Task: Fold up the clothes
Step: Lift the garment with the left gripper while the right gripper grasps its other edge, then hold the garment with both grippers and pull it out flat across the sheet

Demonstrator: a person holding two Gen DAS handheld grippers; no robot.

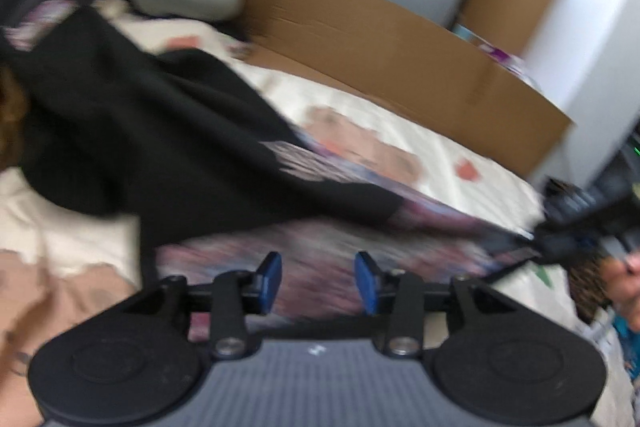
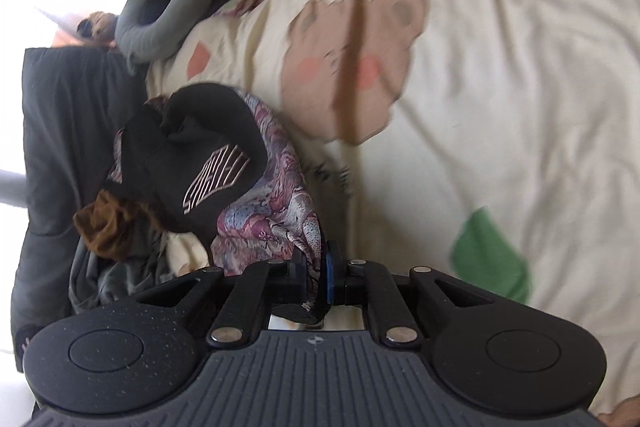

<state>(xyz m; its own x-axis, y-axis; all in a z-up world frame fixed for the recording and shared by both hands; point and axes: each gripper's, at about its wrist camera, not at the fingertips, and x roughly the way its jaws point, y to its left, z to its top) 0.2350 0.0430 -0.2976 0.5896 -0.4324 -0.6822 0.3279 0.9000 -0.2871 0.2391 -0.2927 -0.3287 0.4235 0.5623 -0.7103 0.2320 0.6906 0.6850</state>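
1. Dark grey padded jacket (image 2: 68,147) lay along the far left edge of the bed in the right wrist view.
2. Brown crumpled garment (image 2: 108,223) sat just beside it, touching the pile of clothes.
3. Black sweatshirt (image 2: 192,155) with pale lettering lay on top of the patterned purple garment (image 2: 276,195), both on the cream bedsheet (image 2: 520,107).
4. Right gripper (image 2: 318,269) had its fingers pressed together, pinching an edge of the patterned purple garment.
5. Bear print on the sheet showed to the right of the pile, clear of the clothes.
6. Left wrist view, blurred: left gripper (image 1: 319,281) had its blue pads (image 1: 272,275) spread apart, nothing between them, the patterned fabric just beyond.
7. Cardboard box (image 1: 380,55) stood along the bed's far side.
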